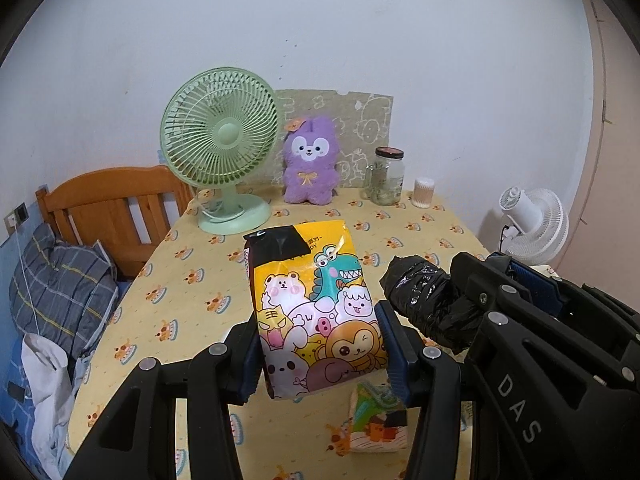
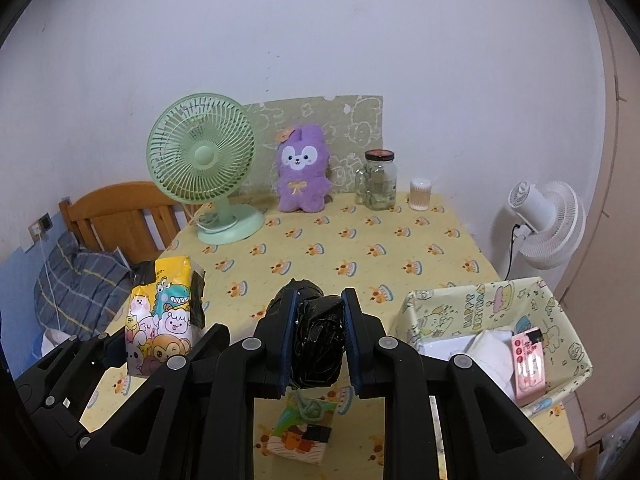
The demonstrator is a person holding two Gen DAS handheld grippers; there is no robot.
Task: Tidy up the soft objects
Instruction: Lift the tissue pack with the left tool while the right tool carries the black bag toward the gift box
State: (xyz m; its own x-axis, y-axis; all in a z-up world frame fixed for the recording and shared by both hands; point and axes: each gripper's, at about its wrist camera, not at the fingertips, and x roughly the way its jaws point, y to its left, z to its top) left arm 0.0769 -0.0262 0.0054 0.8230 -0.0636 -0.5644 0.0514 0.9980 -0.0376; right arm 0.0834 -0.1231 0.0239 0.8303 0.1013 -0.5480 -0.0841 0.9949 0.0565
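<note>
Bench (image 2: 360, 240), yellow printed cloth: green fan (image 2: 204, 160), purple plush (image 2: 300, 172), jar (image 2: 378, 180), swab tub (image 2: 420, 194), small packet (image 2: 304, 432), lined basket (image 2: 500, 304).

Home bedroom, wooden bed frame (image 1: 116, 208), plaid pillow (image 1: 60, 288), plush rabbit (image 1: 310, 162) on table (image 2: 400, 240)

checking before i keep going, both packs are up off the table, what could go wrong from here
1. The left hand-held gripper pinches only the lower end of the cartoon tissue pack; the long free end could tip or slide out.
2. The black wrapped bundle in the right hand-held gripper looks glossy and may slip.
3. The fabric bin already holds items, so the packs may not settle flat.
</note>
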